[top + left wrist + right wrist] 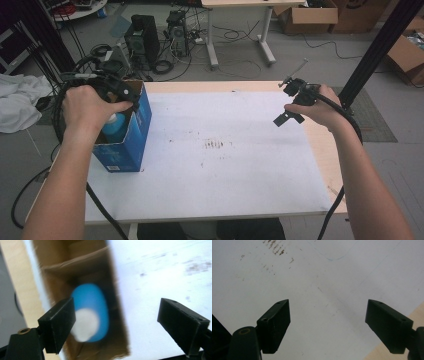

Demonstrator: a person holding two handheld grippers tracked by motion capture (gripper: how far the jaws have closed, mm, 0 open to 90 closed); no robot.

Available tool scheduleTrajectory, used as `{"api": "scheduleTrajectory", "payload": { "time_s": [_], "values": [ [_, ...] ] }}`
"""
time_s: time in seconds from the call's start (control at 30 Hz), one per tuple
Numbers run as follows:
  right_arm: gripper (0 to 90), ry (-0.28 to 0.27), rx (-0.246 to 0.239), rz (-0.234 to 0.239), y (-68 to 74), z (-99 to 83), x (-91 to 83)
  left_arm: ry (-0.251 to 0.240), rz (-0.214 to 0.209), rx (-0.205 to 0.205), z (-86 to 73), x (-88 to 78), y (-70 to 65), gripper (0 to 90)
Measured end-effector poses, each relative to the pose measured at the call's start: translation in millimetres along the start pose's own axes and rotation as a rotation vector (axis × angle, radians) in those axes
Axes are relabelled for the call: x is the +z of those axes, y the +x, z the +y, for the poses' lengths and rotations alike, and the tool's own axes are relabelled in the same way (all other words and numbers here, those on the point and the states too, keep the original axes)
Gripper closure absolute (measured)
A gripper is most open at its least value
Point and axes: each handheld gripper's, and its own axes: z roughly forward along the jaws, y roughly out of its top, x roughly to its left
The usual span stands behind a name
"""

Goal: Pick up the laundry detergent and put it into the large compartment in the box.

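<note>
A tall blue carton (127, 145) stands open-topped near the left edge of the white table top (225, 170). Inside it lies a blue bottle (114, 127) with a white cap. My left gripper (120, 95) hangs over the carton's mouth. In the left gripper view its jaws stand wide apart above the bottle (96, 305), the white cap (85, 325) and the brown inner wall (82, 262), with nothing pressed between them; this left gripper (116, 301) is open. My right gripper (292, 107) hovers over the table's right side, open and empty (327, 302).
The white sheet carries brown stains (215, 145) at its middle, and bare wood (374, 355) shows at the right edge. Behind the table are computer towers (142, 40), desk legs (212, 45) and cardboard boxes (310, 15). A black post (380, 50) rises at right.
</note>
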Motion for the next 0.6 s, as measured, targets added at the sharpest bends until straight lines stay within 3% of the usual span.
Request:
{"api": "scheduleTrajectory", "payload": {
  "time_s": [0.07, 0.13, 0.17, 0.2, 0.23, 0.27, 0.3, 0.33, 0.43, 0.47, 0.53, 0.57, 0.6],
  "values": [
    [19.9, -0.004, -0.002, 0.001, 0.7, 0.7, -0.6, 0.001, -0.006, 0.024, 1.0, -0.6, -5.0, 15.4],
    [19.9, -0.003, -0.002, 0.001, 1.5, 1.6, -1.1, -0.018, -0.05, 0.075, 2.6, -0.1, -20.4, 15.4],
    [19.8, -0.001, -0.003, 0.0, 2.0, 2.2, -1.4, -0.018, -0.05, 0.075, 2.6, -0.1, -20.4, 15.3],
    [19.8, -0.001, -0.005, -0.002, 2.5, 2.7, -1.7, -0.026, -0.047, 0.114, 3.3, 1.3, -32.4, 15.2],
    [19.8, -0.003, -0.006, -0.002, 3.0, 3.0, -1.9, -0.026, -0.047, 0.114, 3.3, 1.3, -32.4, 15.2],
    [19.9, -0.004, -0.005, 0.001, 3.7, 3.2, -1.8, -0.029, -0.058, 0.156, 3.4, 3.0, -44.5, 15.2],
    [19.9, -0.004, -0.005, 0.001, 3.7, 3.2, -1.8, -0.029, -0.058, 0.156, 3.4, 3.0, -44.5, 15.1],
    [20.0, 0.002, -0.011, -0.001, 4.0, 3.1, -1.5, -0.031, -0.066, 0.197, 3.8, 5.0, -56.0, 14.8],
    [19.7, 0.003, -0.012, -0.001, 3.8, 2.6, -2.2, -0.031, -0.088, 0.231, 4.3, 8.0, -66.7, 14.0],
    [18.8, 0.004, -0.008, 0.0, 3.7, 1.9, -2.9, -0.035, -0.098, 0.272, 4.8, 12.1, -78.0, 13.7],
    [18.6, 0.006, -0.01, 0.002, 3.5, 1.6, -2.8, -0.03, -0.103, 0.287, 5.1, 14.8, -83.5, 13.7],
    [18.9, 0.01, -0.01, 0.004, 3.7, 1.4, -2.6, -0.026, -0.107, 0.33, 6.0, 21.2, -94.9, 13.6],
    [18.9, 0.01, -0.01, 0.004, 3.7, 1.4, -2.6, -0.026, -0.107, 0.33, 6.0, 21.2, -94.9, 13.5]
  ]
}}
